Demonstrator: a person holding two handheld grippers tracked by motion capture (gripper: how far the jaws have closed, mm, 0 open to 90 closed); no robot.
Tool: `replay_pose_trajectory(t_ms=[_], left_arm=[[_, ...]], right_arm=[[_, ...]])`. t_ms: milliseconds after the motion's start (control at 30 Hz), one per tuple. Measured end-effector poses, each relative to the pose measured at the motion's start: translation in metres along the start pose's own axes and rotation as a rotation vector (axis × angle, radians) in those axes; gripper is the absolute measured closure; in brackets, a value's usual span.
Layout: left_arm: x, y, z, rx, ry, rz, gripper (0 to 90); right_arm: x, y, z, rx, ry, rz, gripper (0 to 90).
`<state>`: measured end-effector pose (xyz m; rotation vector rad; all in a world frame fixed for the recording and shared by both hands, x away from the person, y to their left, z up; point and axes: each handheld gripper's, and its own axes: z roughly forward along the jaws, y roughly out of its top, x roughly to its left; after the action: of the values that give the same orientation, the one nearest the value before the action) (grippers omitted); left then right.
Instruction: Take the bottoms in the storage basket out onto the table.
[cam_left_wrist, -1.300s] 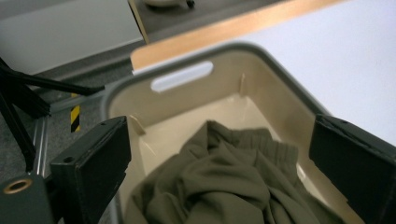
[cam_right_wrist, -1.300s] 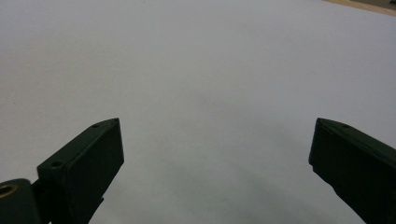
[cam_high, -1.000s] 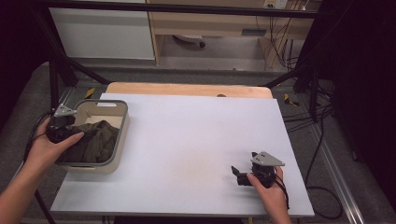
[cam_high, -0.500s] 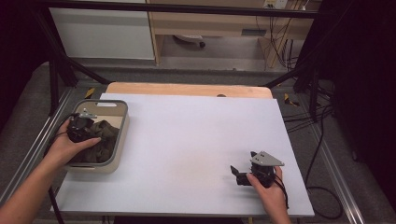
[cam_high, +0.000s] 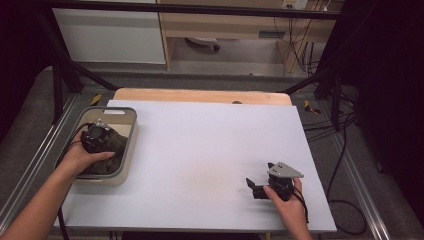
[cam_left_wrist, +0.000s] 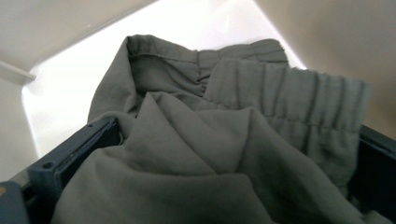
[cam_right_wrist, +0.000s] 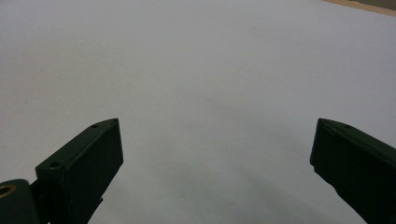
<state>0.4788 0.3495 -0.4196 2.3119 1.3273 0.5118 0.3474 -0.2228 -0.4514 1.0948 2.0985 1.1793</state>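
A crumpled olive-grey garment with an elastic waistband lies in a beige bin at the table's left edge. My left gripper points down into the bin on top of it. Its jaws have just been opening and now stand wide, with the cloth bunched up between them. My right gripper rests low over the white table top at the front right. It is open, and between its fingers there is only bare table.
The bin's pale floor shows beyond the garment. A wooden strip runs along the table's far edge. Metal rails flank the table, and cables hang at the right.
My left hand has moved right and down, from the bin's left rim to over the garment inside it. The right hand has stayed in place.
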Motion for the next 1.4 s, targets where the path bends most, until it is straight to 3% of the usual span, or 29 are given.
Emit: replay_pose_trajectory(t_ms=[100,267,433,533,600,633,667,700,800,1000,1167,1300,1400], left_arm=[[0.001,0.001,0.004,0.012,0.014,-0.022,0.0],[0.003,0.001,0.002,0.009,-0.015,-0.057,13.6],[0.001,0.003,-0.003,0.022,-0.018,-0.048,29.9],[0.001,0.003,-0.006,0.022,-0.019,-0.057,34.3],[0.003,0.002,-0.010,0.013,-0.022,-0.072,39.9],[0.005,0.001,-0.012,0.006,-0.020,-0.079,47.4],[0.005,0.001,-0.014,-0.001,-0.020,-0.083,47.4],[0.008,0.000,-0.019,-0.021,-0.021,-0.100,54.7],[0.010,-0.001,-0.024,-0.033,-0.028,-0.113,59.4],[0.020,-0.002,-0.045,-0.151,-0.071,-0.198,66.5],[0.030,0.002,-0.067,-0.255,-0.086,-0.233,67.0],[0.037,0.005,-0.084,-0.322,-0.105,-0.284,67.1],[0.039,0.008,-0.095,-0.347,-0.110,-0.289,67.1]], right_arm=[[0.000,0.000,0.000,0.004,-0.001,-0.001,3.1],[0.001,0.000,0.001,0.009,-0.001,-0.006,3.1],[0.001,0.000,0.001,0.013,-0.002,-0.011,3.1],[0.001,0.000,0.001,0.013,-0.002,-0.015,3.1],[0.001,0.000,0.001,0.014,-0.003,-0.017,3.1],[0.001,0.000,0.000,0.014,-0.004,-0.016,3.1],[0.001,0.000,0.000,0.014,-0.004,-0.016,3.1],[0.001,0.000,0.000,0.014,-0.005,-0.017,3.1],[0.001,0.000,0.000,0.014,-0.005,-0.015,3.1],[0.001,0.000,0.000,0.015,-0.006,-0.015,3.1],[0.001,0.000,0.000,0.015,-0.007,-0.016,3.1],[0.001,0.000,0.000,0.013,-0.009,-0.014,3.1],[0.001,0.000,0.000,0.014,-0.008,-0.013,3.1]])
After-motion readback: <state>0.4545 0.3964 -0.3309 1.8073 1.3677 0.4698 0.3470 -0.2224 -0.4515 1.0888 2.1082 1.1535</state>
